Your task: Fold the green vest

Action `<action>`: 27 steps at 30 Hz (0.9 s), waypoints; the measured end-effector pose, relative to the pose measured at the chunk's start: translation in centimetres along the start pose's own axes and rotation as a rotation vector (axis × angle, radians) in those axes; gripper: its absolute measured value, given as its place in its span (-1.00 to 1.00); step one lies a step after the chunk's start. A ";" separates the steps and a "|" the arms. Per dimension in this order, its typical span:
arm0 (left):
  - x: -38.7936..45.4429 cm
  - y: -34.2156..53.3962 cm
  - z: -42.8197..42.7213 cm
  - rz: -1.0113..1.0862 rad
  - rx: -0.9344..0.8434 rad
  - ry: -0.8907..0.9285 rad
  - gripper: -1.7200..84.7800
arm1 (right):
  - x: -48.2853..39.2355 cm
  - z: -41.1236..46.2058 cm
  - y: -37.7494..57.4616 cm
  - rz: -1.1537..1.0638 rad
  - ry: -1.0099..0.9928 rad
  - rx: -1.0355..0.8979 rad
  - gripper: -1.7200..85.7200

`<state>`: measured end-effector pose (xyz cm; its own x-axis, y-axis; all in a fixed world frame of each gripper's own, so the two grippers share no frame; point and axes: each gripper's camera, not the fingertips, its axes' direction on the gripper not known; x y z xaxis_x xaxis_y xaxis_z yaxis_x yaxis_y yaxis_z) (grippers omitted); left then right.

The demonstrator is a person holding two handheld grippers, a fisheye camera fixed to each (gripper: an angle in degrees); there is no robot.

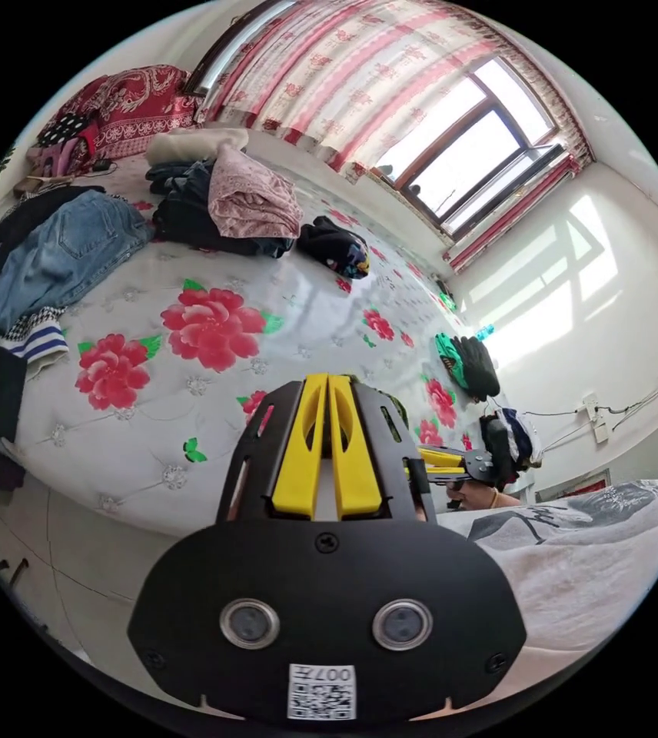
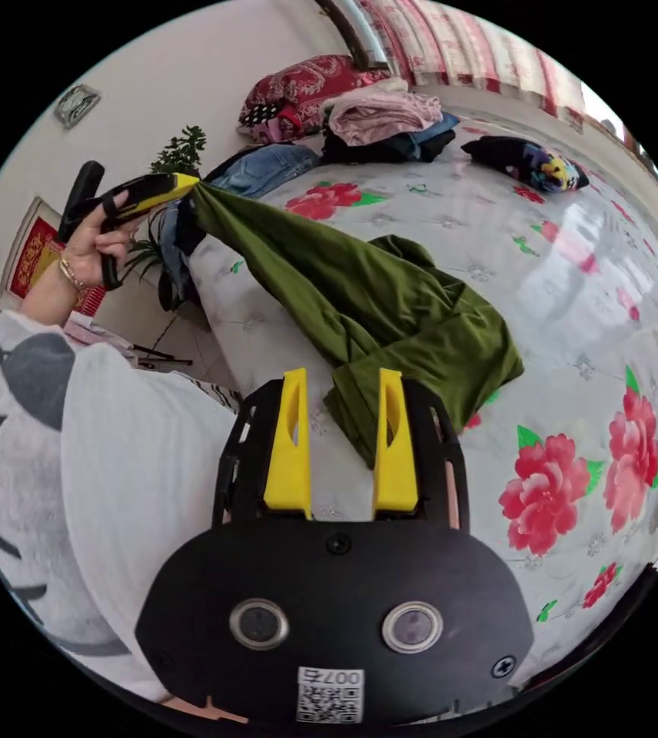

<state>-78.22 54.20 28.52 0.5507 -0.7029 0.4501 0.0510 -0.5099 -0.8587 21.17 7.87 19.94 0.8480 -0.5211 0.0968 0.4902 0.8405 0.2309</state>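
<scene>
One green vest stretched between a raised gripper and the bed

One corner of the green vest point(image 2: 390, 307) is pulled up to the left gripper point(image 2: 161, 187), whose yellow jaws are clenched on the cloth at the bed's edge. From that pinch the vest runs as a taut band, its long axis slanting down and across the mattress, and ends in a bunched heap on the flowered bedspread point(image 2: 575, 323). The heap's near end lies between the jaws of the right gripper point(image 2: 340, 430), which stand apart, released.

The right gripper view shows the vest whole, a hand point(image 2: 94, 242) around the left gripper's handle, and a white printed sleeve point(image 2: 75, 461). The left gripper view shows that gripper point(image 1: 327, 446) with its jaws pressed together, hiding the cloth between them, and the right gripper point(image 1: 444, 465) off to one side.

Beyond the vest, blue jeans point(image 1: 60, 254) lie at the bed's edge, a pile of folded clothes point(image 1: 229, 204) sits farther back, and a dark bundle point(image 1: 337, 246) rests near it. Striped red curtains point(image 1: 360, 69) hang by the window point(image 1: 467, 154).
</scene>
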 end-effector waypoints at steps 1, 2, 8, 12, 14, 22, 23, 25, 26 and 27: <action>0.0 -1.0 -0.2 0.028 0.003 0.026 -0.98 | 0.2 0.8 -0.5 0.015 -0.015 -0.029 -0.87; 0.0 -2.2 -0.3 0.061 0.006 0.037 -0.98 | 0.8 1.9 -1.3 0.055 -0.018 -0.086 -0.90; -0.2 -8.3 0.0 0.241 0.115 -0.041 -0.93 | 2.6 -6.3 0.4 0.209 -0.167 0.264 -0.96; -1.9 -9.6 0.8 0.212 0.109 -0.005 -0.83 | 5.9 -12.1 5.5 0.421 -0.304 0.603 -0.96; -2.6 -8.5 1.8 0.213 0.058 0.039 -0.81 | 6.6 -12.7 7.1 0.474 -0.261 0.619 -0.96; 1.3 0.6 9.8 0.443 -0.457 0.242 -0.80 | 7.7 -14.0 12.3 0.677 -0.227 0.753 -0.96; 2.7 1.5 10.9 0.510 -0.523 0.284 -0.79 | 7.5 -14.4 12.1 0.672 -0.219 0.762 -0.96; 4.9 2.5 12.0 0.644 -0.589 0.317 -0.77 | 6.9 -15.0 11.1 0.650 -0.200 0.762 -0.96; 6.2 2.9 12.3 0.754 -0.601 0.324 -0.76 | 6.5 -15.4 10.1 0.631 -0.186 0.762 -0.96; 6.7 3.1 12.4 0.804 -0.597 0.323 -0.76 | 6.1 -15.6 9.0 0.612 -0.179 0.763 -0.96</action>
<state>-64.02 54.05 25.86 -0.0121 -0.9968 -0.0796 -0.6980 0.0654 -0.7131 33.92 14.61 7.50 0.8378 -0.0971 0.5372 -0.3357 0.6842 0.6474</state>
